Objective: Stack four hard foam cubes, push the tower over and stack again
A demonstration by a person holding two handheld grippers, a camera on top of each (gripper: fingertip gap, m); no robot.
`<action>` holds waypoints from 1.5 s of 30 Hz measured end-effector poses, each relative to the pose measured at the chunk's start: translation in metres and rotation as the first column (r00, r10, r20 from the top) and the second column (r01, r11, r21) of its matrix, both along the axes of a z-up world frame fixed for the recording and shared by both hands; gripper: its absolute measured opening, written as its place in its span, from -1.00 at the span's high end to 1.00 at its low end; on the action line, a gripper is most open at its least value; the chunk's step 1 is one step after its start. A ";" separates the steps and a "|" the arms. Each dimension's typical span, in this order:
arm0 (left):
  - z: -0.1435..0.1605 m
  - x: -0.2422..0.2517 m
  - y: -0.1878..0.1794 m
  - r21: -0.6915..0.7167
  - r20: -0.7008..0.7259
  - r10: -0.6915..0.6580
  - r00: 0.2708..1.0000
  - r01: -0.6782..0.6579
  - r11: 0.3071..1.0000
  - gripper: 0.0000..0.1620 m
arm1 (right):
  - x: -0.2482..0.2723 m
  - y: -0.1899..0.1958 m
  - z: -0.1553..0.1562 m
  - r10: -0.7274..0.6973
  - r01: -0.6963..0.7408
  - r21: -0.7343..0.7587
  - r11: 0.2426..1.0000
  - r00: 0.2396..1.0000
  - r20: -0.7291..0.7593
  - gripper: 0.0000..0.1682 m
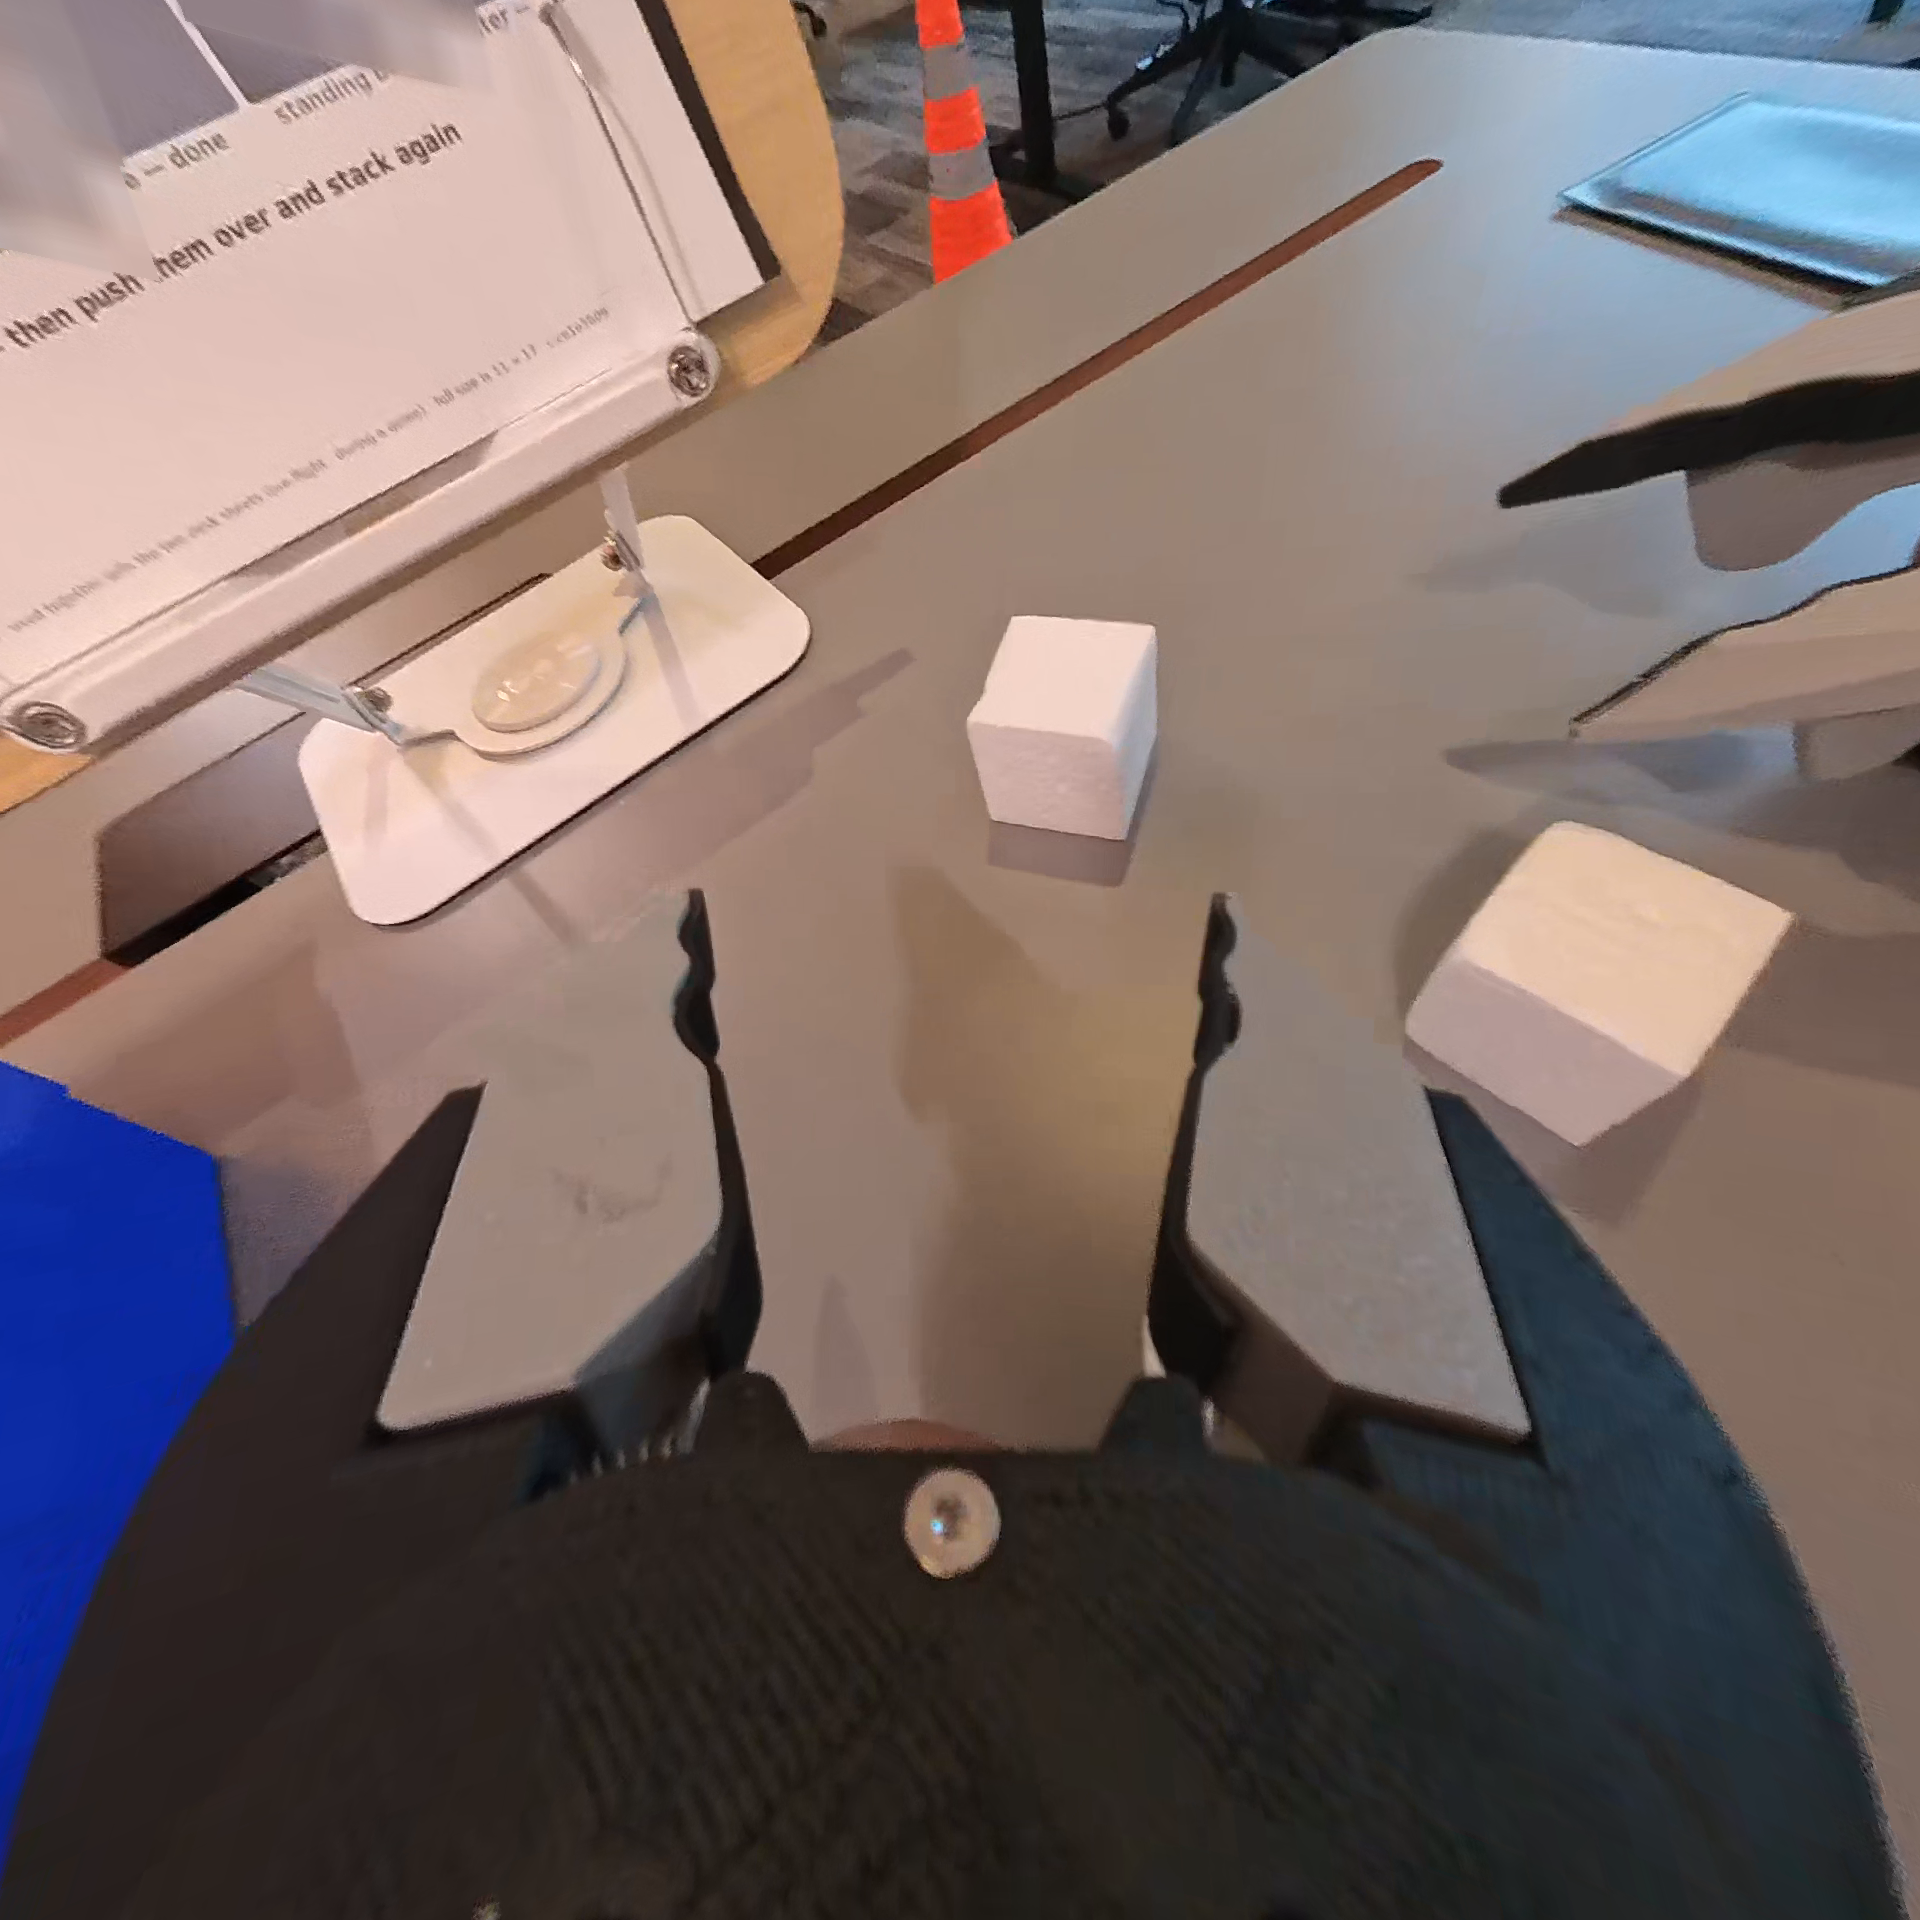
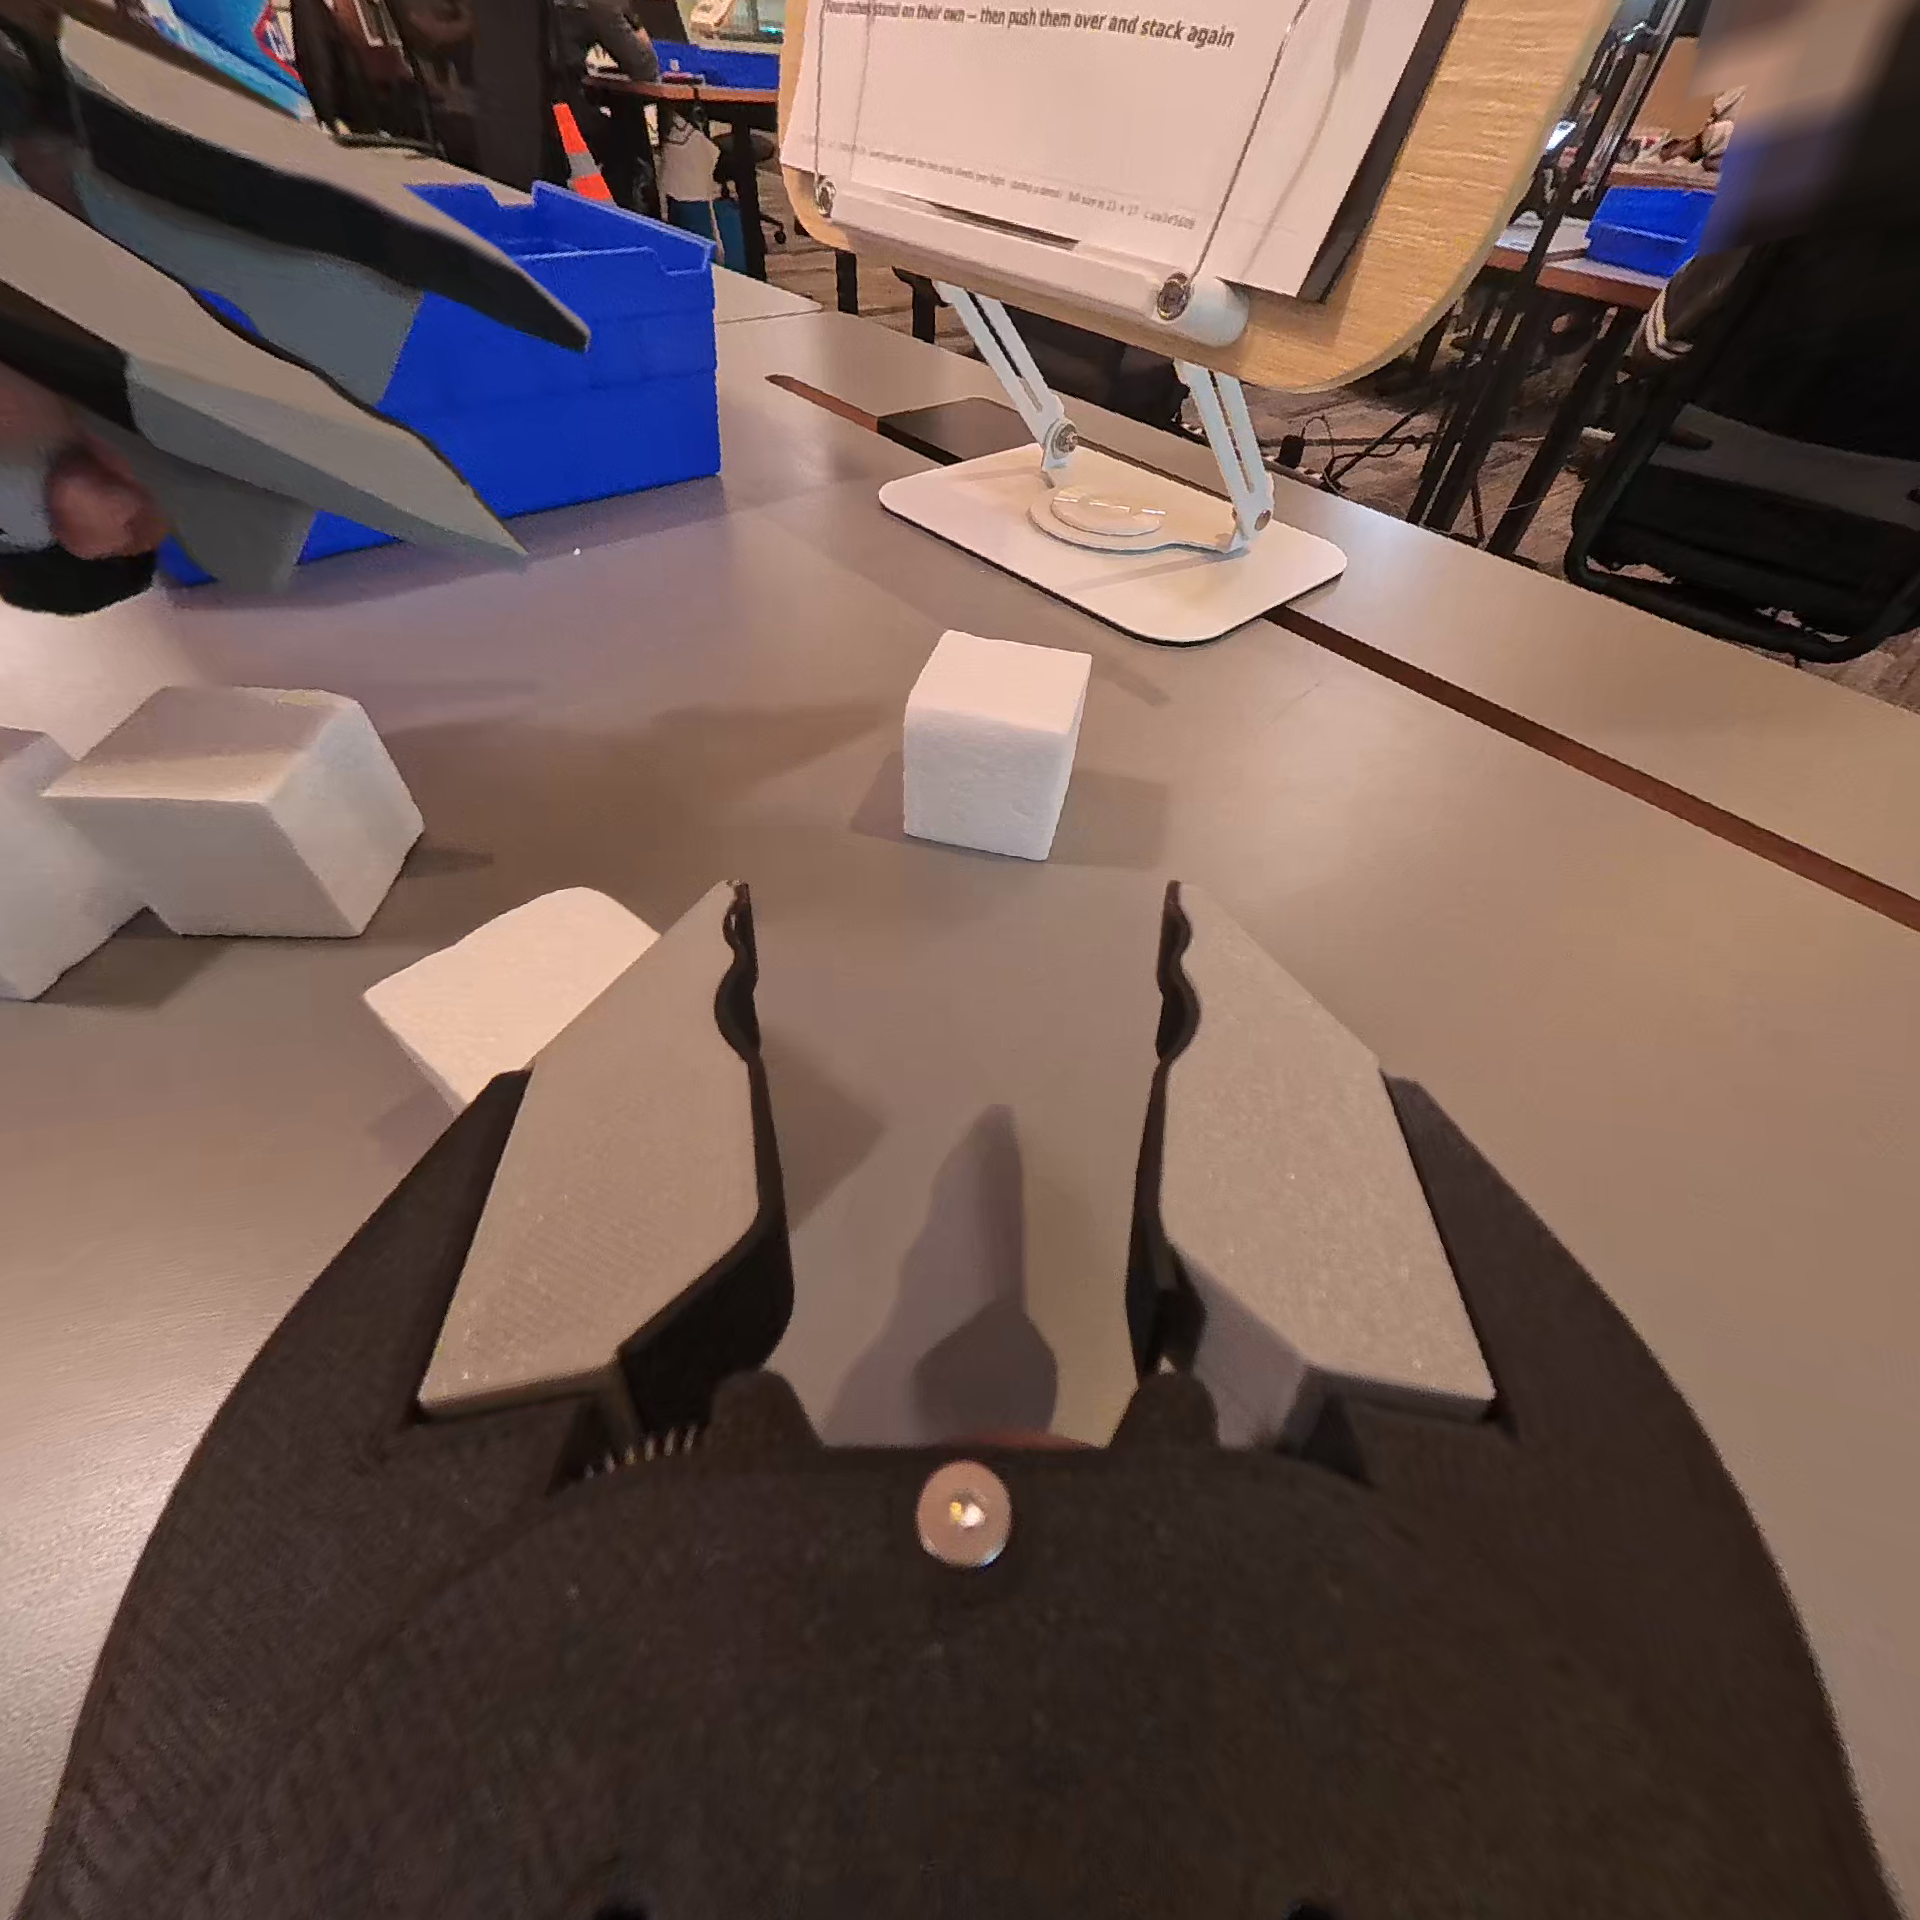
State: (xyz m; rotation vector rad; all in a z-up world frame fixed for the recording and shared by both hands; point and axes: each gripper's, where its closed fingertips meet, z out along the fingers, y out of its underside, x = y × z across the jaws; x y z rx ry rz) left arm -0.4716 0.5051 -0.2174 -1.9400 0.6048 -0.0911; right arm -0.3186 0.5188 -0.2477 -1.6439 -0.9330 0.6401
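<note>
Several white foam cubes lie apart on the grey table (image 2: 1455,935). One cube (image 2: 995,743) stands upright ahead of my right gripper (image 2: 958,904), which is open and empty. A second cube (image 2: 499,987) lies just left of its left finger. Two more (image 2: 239,805) lie touching at the far left. In the left wrist view my left gripper (image 1: 956,914) is open and empty, with the upright cube (image 1: 1065,722) just ahead and a tilted cube (image 1: 1590,977) to its right. The right gripper (image 1: 1538,613) shows at the right edge. The left gripper (image 2: 551,436) shows top left in the right wrist view.
A white stand (image 2: 1117,540) holding a sheet of paper on a wooden board (image 2: 1455,208) is behind the cubes. A blue bin (image 2: 582,353) sits at the back left. A dark seam (image 2: 1610,769) runs across the table. An orange cone (image 1: 961,156) stands beyond.
</note>
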 end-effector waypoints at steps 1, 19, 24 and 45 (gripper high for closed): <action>0.002 0.002 -0.002 0.001 0.015 -0.007 1.000 0.007 1.000 -0.14 | 0.000 -0.001 0.001 -0.002 0.002 0.001 1.000 1.000 -0.004 0.11; -0.008 -0.010 -0.079 -0.209 0.043 -0.055 0.998 0.062 0.976 -0.04 | 0.024 0.008 0.002 -0.101 0.101 0.020 0.995 0.995 0.000 0.11; -0.026 -0.016 -0.103 -0.337 -0.023 -0.060 0.998 0.049 0.940 -0.05 | 0.027 0.006 0.003 -0.103 0.103 0.018 0.995 0.995 -0.001 0.11; -0.034 0.051 -0.071 -0.547 -0.104 -0.554 0.826 0.417 0.726 0.30 | 0.022 -0.004 0.006 -0.054 0.054 0.040 0.998 0.998 0.014 0.16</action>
